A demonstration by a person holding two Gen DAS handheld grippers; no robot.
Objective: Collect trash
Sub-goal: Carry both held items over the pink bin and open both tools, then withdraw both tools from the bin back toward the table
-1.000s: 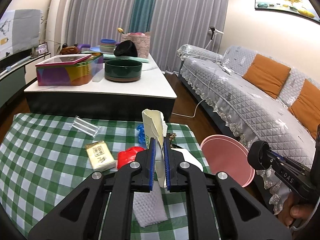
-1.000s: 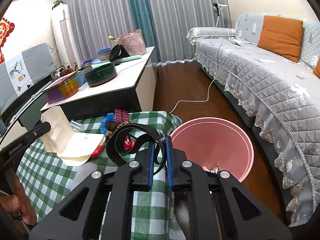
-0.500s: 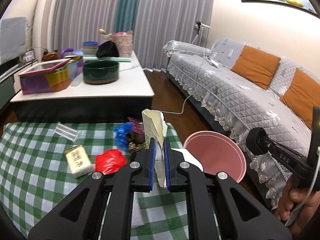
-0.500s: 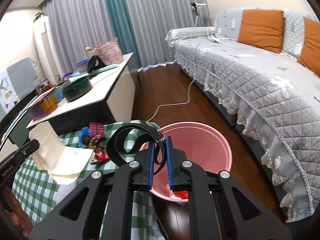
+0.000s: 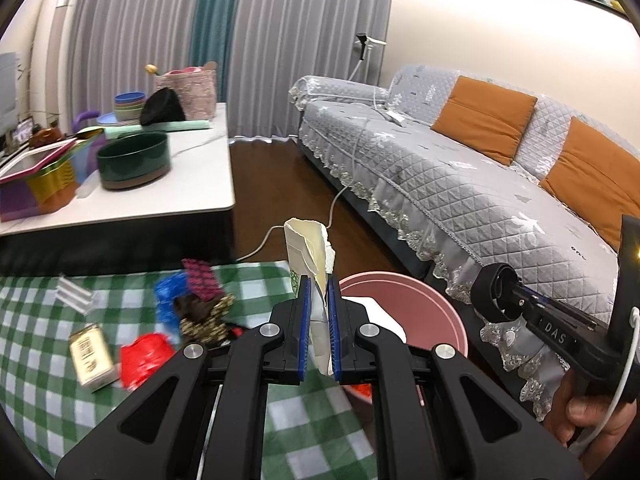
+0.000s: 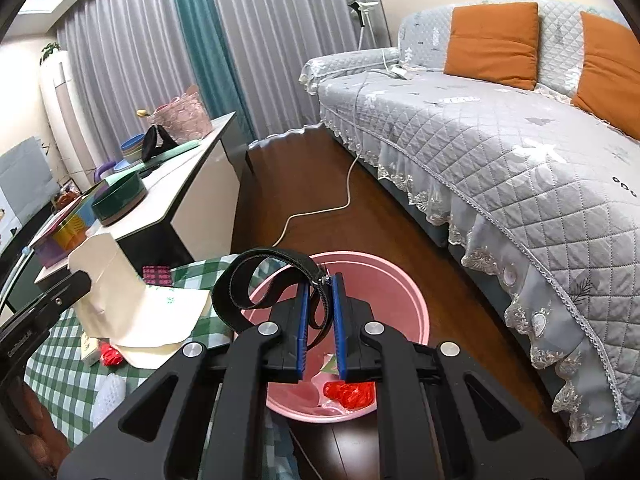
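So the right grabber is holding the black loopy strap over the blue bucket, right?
Almost. The right gripper does hold the black looped strap, but the round plastic bucket under it is pink, not blue. The right wrist view shows this, with red trash already inside.

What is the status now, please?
Left hand-held gripper shut on cream carton. Right hand-held gripper shut on black strap, over pink bin. Nothing blocking.

The left gripper's black fingers (image 5: 256, 356) hide the round pink plastic bin's (image 5: 436, 312) near rim; the small printed beige box (image 5: 90, 354) is blurred.
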